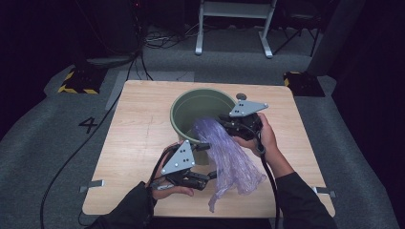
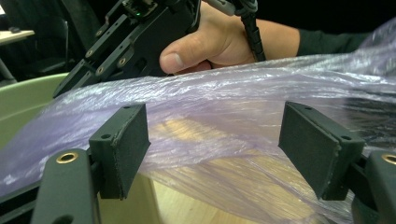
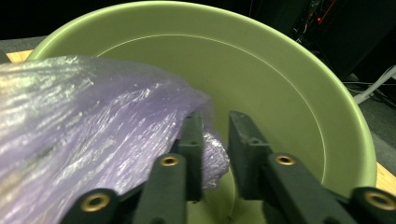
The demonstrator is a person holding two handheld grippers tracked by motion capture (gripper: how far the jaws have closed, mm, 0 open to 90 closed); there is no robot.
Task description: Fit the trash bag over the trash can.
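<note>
Left tongs [image 2: 219, 154] wide, astride purple bag [image 1: 229, 152] | right tongs [image 3: 215, 140] narrow, bag edge between | green bucket [image 1: 184, 107]

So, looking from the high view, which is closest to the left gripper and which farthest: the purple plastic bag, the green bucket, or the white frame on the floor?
From the left gripper:
1. Purple plastic bag, right beside its jaws, draped over the table.
2. Green bucket, just behind, mid-table.
3. White frame, far back on the floor beyond the table.
</note>
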